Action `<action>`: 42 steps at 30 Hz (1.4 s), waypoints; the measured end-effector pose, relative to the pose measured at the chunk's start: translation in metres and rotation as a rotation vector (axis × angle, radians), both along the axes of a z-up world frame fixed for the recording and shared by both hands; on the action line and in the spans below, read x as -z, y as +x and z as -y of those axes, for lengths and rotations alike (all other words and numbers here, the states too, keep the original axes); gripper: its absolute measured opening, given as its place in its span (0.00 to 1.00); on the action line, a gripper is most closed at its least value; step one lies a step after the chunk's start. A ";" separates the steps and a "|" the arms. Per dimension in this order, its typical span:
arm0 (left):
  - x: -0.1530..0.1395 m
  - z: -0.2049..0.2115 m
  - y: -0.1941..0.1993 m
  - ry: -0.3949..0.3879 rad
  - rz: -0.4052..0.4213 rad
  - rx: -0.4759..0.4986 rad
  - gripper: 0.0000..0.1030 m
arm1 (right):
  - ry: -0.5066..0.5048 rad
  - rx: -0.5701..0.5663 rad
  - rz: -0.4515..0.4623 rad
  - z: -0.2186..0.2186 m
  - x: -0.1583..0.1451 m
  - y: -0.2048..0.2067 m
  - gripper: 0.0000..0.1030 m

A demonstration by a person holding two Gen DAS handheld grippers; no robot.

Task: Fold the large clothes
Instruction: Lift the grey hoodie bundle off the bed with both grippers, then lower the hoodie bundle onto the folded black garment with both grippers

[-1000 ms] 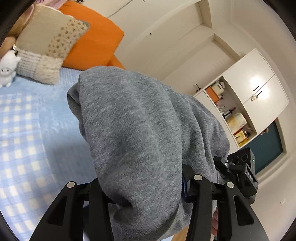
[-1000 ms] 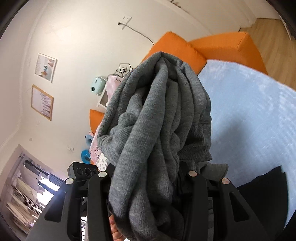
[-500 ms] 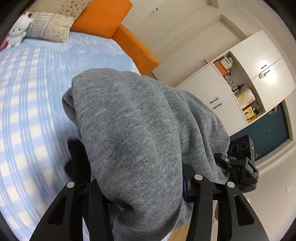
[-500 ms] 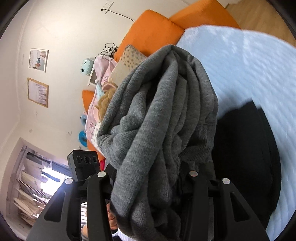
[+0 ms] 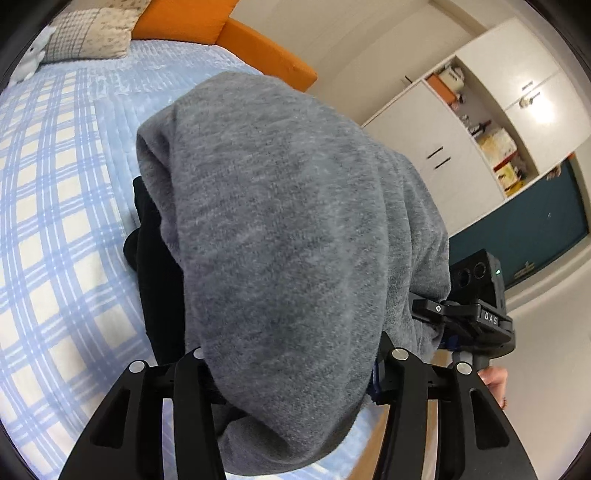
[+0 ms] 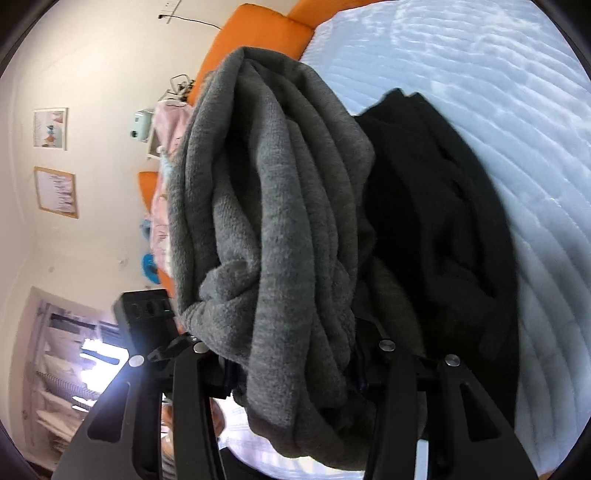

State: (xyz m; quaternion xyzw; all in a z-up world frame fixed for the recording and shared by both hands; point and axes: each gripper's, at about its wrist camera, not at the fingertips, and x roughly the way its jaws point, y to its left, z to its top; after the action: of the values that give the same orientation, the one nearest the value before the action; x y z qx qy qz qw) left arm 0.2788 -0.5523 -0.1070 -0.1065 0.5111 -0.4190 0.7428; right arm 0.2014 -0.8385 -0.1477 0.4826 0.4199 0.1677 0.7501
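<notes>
Gray sweater [image 5: 280, 236] bunched and clamped in both grippers, left [image 5: 291, 373] and right [image 6: 291, 354], above the bed [image 5: 62, 221] (beside black garment [image 6: 436, 221]); folding apparently done, laying down left.

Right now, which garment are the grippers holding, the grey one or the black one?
The grey sweater. It is bunched between both grippers' fingers, off the bed. The black garment lies on the bed, ungripped.

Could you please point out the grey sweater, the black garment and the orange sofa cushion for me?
grey sweater [image 5: 288, 229]: left wrist view, on its smooth draped outer face.
black garment [image 6: 443, 206]: right wrist view, on its middle, lying on the bed.
orange sofa cushion [image 6: 266, 29]: right wrist view, on its front face.
</notes>
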 end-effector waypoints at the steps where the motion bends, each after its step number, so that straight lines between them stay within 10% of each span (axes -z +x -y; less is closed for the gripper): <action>1: 0.003 0.002 -0.001 0.008 0.015 0.002 0.56 | -0.021 0.011 -0.008 0.000 0.004 0.000 0.44; 6: 0.018 0.002 0.002 0.005 0.022 -0.008 0.63 | -0.058 0.032 -0.018 -0.002 0.012 0.001 0.47; 13: -0.010 -0.001 -0.008 0.088 0.079 0.000 0.86 | -0.236 0.039 -0.041 -0.002 -0.033 -0.008 0.88; 21: -0.089 -0.042 -0.009 0.055 0.164 -0.077 0.88 | -0.401 0.138 0.071 0.023 -0.119 -0.051 0.89; 24: -0.127 -0.026 -0.009 0.014 0.231 -0.061 0.89 | -0.474 0.162 0.181 0.014 -0.156 -0.052 0.76; 26: -0.140 -0.003 -0.003 -0.002 0.222 -0.048 0.89 | -0.479 0.165 0.188 0.002 -0.172 -0.032 0.44; 28: -0.143 0.020 0.006 0.028 0.210 -0.062 0.89 | -0.475 0.171 0.161 -0.009 -0.176 -0.009 0.33; 42: -0.050 0.057 0.054 0.219 0.221 -0.112 0.79 | -0.700 0.179 -0.033 -0.033 -0.072 0.080 0.22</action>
State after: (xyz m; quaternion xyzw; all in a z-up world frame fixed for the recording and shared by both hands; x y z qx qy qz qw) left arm 0.3333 -0.6091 -0.0567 -0.0063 0.4620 -0.3280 0.8240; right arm 0.2809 -0.8053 -0.0761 0.2340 0.4200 -0.0605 0.8747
